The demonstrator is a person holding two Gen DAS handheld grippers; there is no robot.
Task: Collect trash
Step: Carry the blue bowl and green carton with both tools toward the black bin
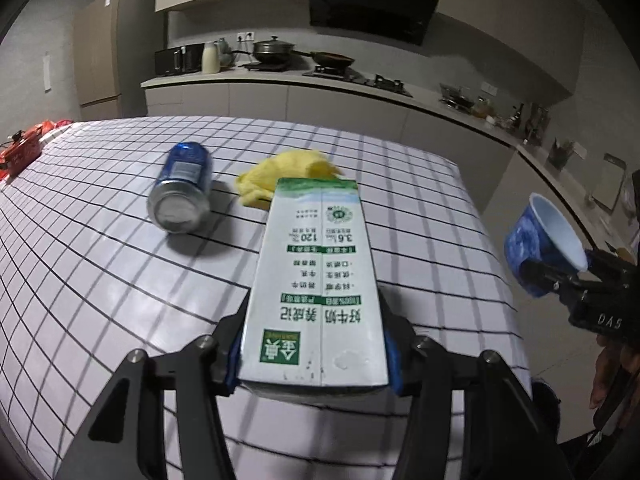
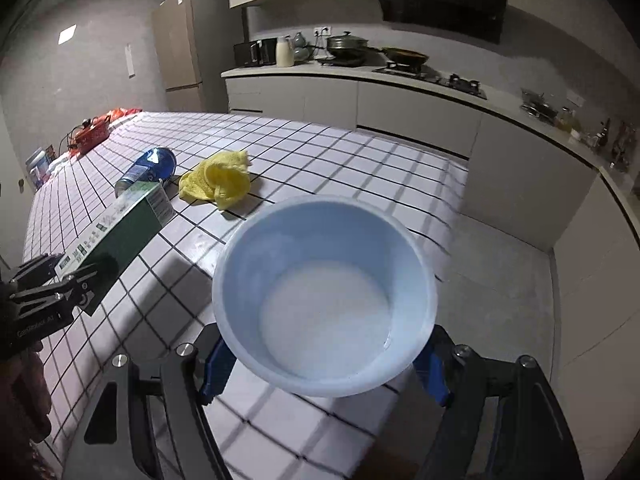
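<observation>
One milk carton (image 1: 316, 280), one paper cup (image 2: 324, 296), one blue can (image 1: 182, 188), one yellow cloth (image 1: 280, 178), two claws.

A checked tablecloth (image 1: 100, 280) covered the table. A yellow cloth (image 2: 216, 178) lay crumpled on it. Red items (image 2: 90, 130) sat at the far left edge. Behind, a counter (image 2: 320, 72) carried a microwave (image 1: 178, 60), a cream jug (image 1: 210, 57), a lidded pot (image 1: 274, 49) and a pan (image 1: 332, 58) on the hob. A hood (image 1: 368, 4) hung above. A fridge (image 2: 180, 48) stood left.
</observation>
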